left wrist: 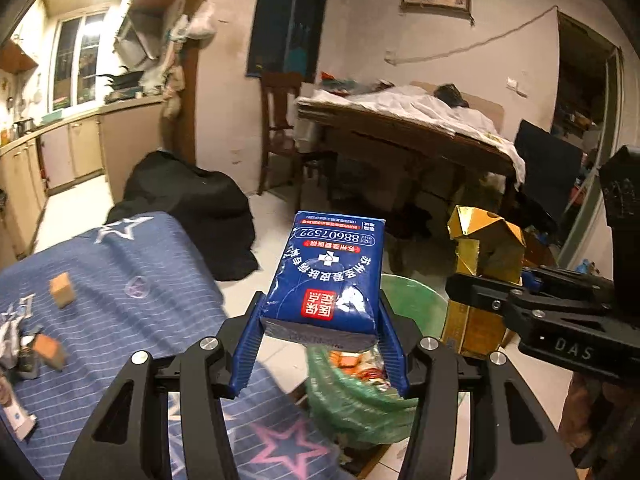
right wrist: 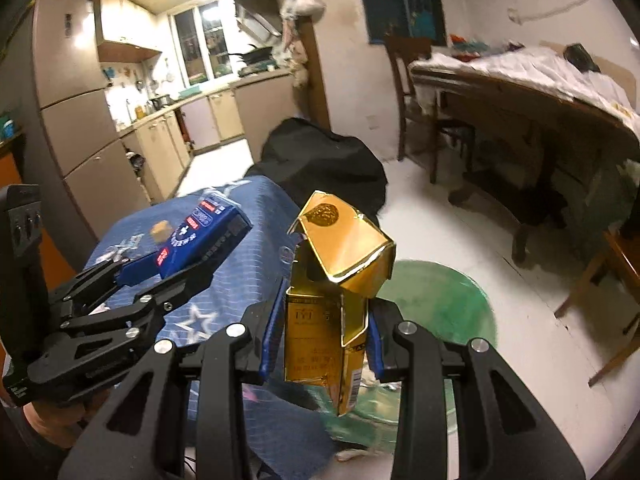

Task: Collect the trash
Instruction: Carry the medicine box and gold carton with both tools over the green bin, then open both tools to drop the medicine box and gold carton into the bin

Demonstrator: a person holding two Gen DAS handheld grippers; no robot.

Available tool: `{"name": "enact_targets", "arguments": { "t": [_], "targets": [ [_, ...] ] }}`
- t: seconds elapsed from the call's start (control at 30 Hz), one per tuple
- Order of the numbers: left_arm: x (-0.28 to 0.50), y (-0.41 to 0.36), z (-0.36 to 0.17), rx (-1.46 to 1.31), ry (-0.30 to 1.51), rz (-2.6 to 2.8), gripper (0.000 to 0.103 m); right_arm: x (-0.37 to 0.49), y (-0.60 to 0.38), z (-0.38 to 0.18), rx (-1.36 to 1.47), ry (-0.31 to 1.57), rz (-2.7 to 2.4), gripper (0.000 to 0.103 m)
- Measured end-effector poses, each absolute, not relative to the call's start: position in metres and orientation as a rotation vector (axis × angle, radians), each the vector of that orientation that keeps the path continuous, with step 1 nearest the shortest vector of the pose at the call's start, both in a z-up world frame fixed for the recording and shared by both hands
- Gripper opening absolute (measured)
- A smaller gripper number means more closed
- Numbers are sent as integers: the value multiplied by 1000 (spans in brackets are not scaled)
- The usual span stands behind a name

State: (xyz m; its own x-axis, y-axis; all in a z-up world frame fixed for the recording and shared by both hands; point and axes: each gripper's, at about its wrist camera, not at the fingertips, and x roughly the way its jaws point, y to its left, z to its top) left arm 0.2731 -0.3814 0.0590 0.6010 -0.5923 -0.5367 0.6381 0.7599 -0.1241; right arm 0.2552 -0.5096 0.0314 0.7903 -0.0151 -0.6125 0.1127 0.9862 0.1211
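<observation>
My left gripper [left wrist: 320,316] is shut on a blue tissue pack [left wrist: 328,272] with white and red print and holds it above the green-lined trash bin [left wrist: 416,292]. It also shows in the right wrist view [right wrist: 200,232]. My right gripper [right wrist: 324,320] is shut on a crumpled gold carton [right wrist: 340,272], held upright over the bin [right wrist: 440,300]. The gold carton also shows in the left wrist view [left wrist: 484,264], to the right of the tissue pack. Wrappers lie inside the bin bag [left wrist: 360,364].
A blue star-patterned cloth [left wrist: 132,280] covers the table at left, with small wooden blocks [left wrist: 62,288] and scraps [left wrist: 16,340] on it. A black bag [left wrist: 192,204] lies on the floor behind. A wooden table [left wrist: 400,132] and a chair [left wrist: 280,128] stand beyond.
</observation>
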Motion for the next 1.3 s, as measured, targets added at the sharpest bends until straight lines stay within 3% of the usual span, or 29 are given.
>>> {"name": "enact_targets", "arguments": {
  "t": [0.47, 0.9, 1.3],
  "targets": [
    [323, -470, -2, 155, 747, -771, 54, 274, -589, -14, 306, 848, -102, 33],
    [346, -499, -51, 192, 822, -772, 54, 289, -623, -46, 382, 964, -93, 34],
    [354, -507, -64, 191, 831, -762, 55, 292, -635, -56, 395, 976, -98, 35]
  ]
}}
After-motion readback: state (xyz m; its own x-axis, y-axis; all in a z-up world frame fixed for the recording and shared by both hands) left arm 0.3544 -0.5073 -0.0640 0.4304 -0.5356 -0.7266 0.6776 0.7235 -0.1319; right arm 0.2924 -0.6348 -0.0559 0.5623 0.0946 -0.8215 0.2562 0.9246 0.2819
